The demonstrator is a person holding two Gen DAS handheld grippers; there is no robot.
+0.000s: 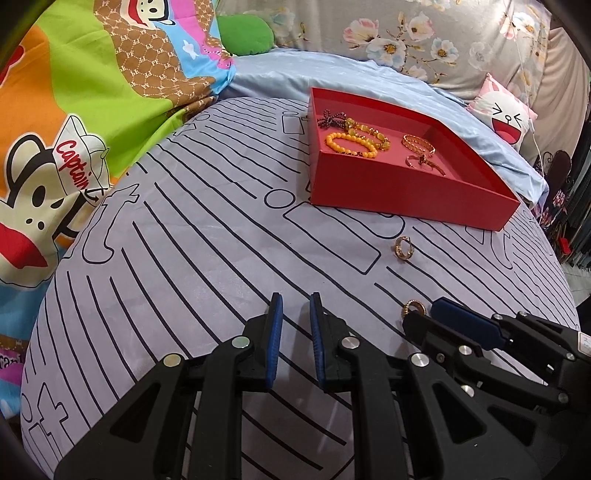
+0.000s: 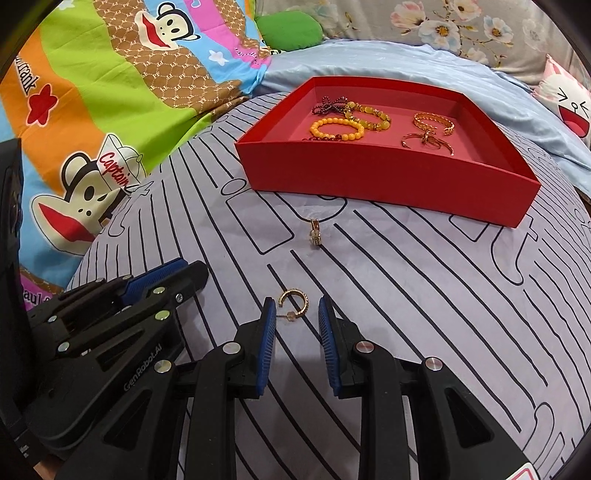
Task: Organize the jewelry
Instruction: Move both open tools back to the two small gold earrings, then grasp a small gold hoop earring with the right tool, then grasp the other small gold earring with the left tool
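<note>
A gold hoop earring point(image 2: 293, 301) lies on the striped grey sheet, just between the tips of my right gripper point(image 2: 298, 308). Its jaws stand apart and the pads do not touch the hoop. In the left wrist view the same hoop point(image 1: 413, 307) sits at the tip of the right gripper point(image 1: 424, 314). A second gold earring point(image 2: 315, 230) point(image 1: 403, 249) lies farther ahead, near the red tray point(image 2: 369, 177) point(image 1: 406, 199). My left gripper point(image 1: 295, 306) point(image 2: 192, 267) hovers to the left with a narrow gap and nothing in it.
Inside the tray lie an orange bead bracelet point(image 2: 336, 130), a yellow bead bracelet point(image 2: 369, 114), a dark bow piece point(image 2: 328, 104) and gold bangles point(image 2: 432, 123). A cartoon-print quilt point(image 2: 92, 92) is bunched at the left. Floral pillows point(image 1: 424, 33) line the back.
</note>
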